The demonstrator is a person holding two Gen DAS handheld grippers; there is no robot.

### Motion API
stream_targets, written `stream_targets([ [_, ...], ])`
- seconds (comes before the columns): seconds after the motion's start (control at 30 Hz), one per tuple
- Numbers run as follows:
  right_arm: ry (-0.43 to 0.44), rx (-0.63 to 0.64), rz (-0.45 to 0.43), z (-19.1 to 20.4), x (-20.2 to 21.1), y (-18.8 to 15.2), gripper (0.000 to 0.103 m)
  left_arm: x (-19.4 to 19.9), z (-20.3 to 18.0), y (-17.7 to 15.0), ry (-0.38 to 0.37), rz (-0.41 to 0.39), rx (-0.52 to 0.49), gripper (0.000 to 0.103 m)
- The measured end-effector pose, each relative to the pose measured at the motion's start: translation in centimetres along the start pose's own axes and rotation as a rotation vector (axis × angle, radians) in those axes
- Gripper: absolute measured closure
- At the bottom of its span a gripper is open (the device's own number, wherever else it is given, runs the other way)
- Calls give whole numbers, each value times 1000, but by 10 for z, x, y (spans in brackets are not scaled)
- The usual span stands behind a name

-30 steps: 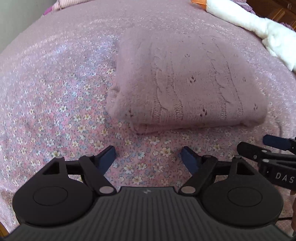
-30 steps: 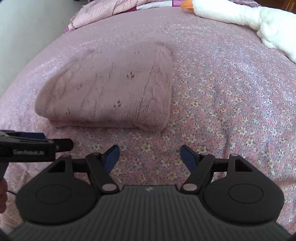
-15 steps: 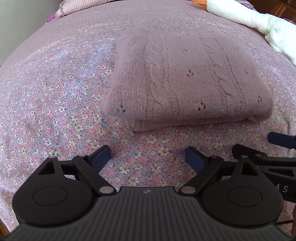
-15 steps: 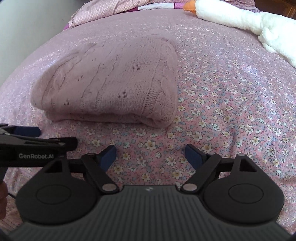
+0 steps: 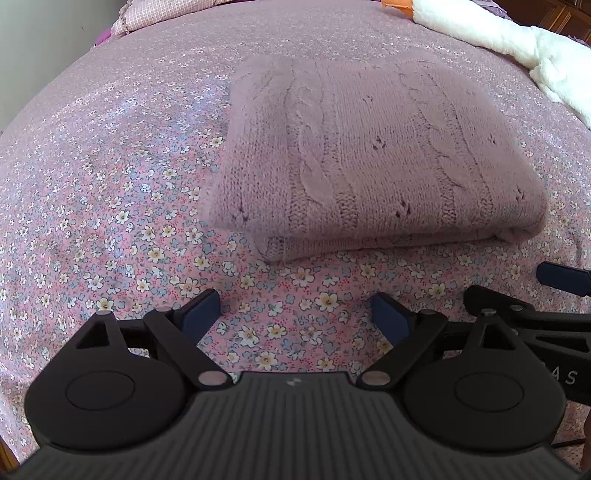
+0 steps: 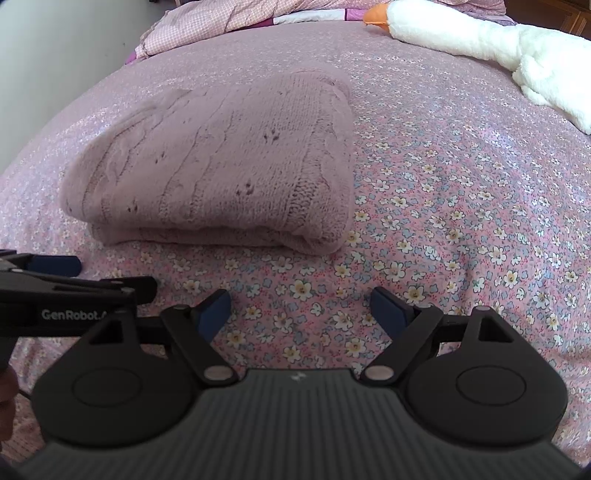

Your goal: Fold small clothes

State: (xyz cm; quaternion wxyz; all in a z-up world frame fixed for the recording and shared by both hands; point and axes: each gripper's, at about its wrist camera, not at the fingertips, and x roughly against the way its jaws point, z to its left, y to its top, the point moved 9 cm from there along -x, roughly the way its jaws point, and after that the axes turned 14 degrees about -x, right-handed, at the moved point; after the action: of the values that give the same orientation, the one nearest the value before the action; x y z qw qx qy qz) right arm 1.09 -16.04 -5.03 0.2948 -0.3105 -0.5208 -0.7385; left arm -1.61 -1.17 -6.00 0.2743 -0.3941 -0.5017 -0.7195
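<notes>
A dusty pink cable-knit sweater (image 5: 369, 158) lies folded into a thick rectangle on the floral bedspread (image 5: 110, 184); it also shows in the right wrist view as the sweater (image 6: 229, 170). My left gripper (image 5: 295, 315) hovers open just short of the sweater's near edge, nothing between its blue pads. My right gripper (image 6: 301, 308) is open too, near the sweater's right front corner, and holds nothing. Each gripper appears at the edge of the other's view: the right gripper (image 5: 561, 278), the left gripper (image 6: 55, 266).
A white plush goose (image 6: 480, 40) with an orange beak lies across the far right of the bed. A pink checked quilt (image 6: 221, 18) is bunched at the head. A pale wall (image 6: 55, 55) runs along the left. A person's fingers (image 6: 7, 391) show at the lower left.
Both grippers have drawn back and risen slightly from the sweater, so more of the bed and the goose shows. Both jaws are spread slightly wider. The sweater has not moved.
</notes>
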Motion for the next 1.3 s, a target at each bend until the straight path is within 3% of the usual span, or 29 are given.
stream_targets([
  [1.3, -3, 11, 12, 1, -2, 1, 17, 0, 1, 0, -1, 2, 1, 10],
])
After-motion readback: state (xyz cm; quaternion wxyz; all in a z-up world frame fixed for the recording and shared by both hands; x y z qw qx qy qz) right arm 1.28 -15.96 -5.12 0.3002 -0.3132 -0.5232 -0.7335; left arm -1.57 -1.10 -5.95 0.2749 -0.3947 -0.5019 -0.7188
